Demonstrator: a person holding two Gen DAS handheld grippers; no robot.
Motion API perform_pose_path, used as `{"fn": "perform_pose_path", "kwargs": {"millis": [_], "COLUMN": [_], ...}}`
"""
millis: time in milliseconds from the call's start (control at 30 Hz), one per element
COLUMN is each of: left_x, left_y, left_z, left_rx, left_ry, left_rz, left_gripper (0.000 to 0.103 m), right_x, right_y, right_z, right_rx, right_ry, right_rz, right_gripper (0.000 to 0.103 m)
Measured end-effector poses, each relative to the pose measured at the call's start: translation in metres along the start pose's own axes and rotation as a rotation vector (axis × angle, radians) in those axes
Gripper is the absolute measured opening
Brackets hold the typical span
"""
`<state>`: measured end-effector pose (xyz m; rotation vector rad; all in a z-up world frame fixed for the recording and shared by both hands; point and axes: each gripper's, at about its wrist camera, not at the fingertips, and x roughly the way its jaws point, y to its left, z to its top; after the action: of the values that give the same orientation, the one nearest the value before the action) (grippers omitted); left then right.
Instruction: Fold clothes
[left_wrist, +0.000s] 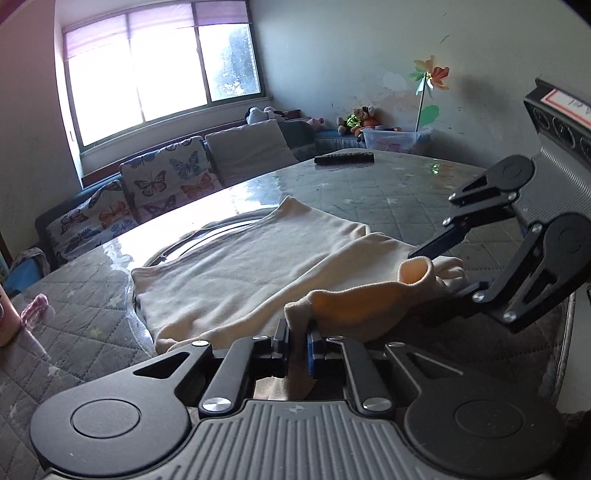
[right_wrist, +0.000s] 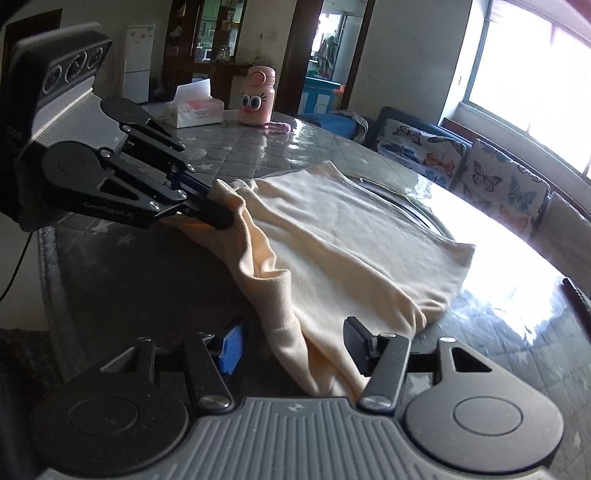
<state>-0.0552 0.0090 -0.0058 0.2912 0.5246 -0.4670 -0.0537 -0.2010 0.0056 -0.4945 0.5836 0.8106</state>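
Cream garment (left_wrist: 240, 266) lies lengthwise away from left gripper (left_wrist: 297, 345) pinching it.

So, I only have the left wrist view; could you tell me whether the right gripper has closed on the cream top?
Observer: No, the right gripper is wide open, and the cream top lies between its fingers.
Operator: Thank you. Is there anything on the table that I cannot see?
Observer: Yes, a tissue box stands beside the pink bottle on the table's far side.
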Motion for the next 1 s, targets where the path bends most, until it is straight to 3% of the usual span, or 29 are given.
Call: {"fn": "perform_pose_path", "kwargs": {"millis": [233,367,600,633,667,767,1000], "left_x": [-0.008,-0.014,-0.014,-0.014,-0.015,-0.020,-0.053], "left_y": [-0.007,-0.014,-0.018,-0.016,-0.015,-0.013,-0.013], "left_z": [-0.011,-0.022,-0.038,-0.039,-0.039,-0.038,-0.029], "left_rx": [0.040,0.087,0.169,0.170,0.168,0.160,0.126], "left_ry": [0.021,0.041,0.063,0.065,0.066,0.056,-0.012], "left_rz": [0.002,0.023,0.089,0.093,0.094,0.092,0.097], "left_gripper": [0.023,0.033,0.034,0.031,0.019,0.007,0.005], "right_x": [0.011,0.008,0.005,0.005,0.004,0.000,-0.025], "right_y": [-0.007,-0.017,-0.021,-0.021,-0.020,-0.019,-0.014], "right_z": [0.009,0.017,0.022,0.022,0.021,0.020,0.024], "right_rx": [0.040,0.108,0.144,0.146,0.149,0.174,0.172], "right_ry": [-0.003,-0.016,-0.041,-0.045,-0.047,-0.064,-0.122], "right_rz": [0.036,0.049,0.036,0.031,0.029,0.024,0.018], "right_gripper": [0.018,0.014,0.012,0.011,0.011,0.010,0.010]}}
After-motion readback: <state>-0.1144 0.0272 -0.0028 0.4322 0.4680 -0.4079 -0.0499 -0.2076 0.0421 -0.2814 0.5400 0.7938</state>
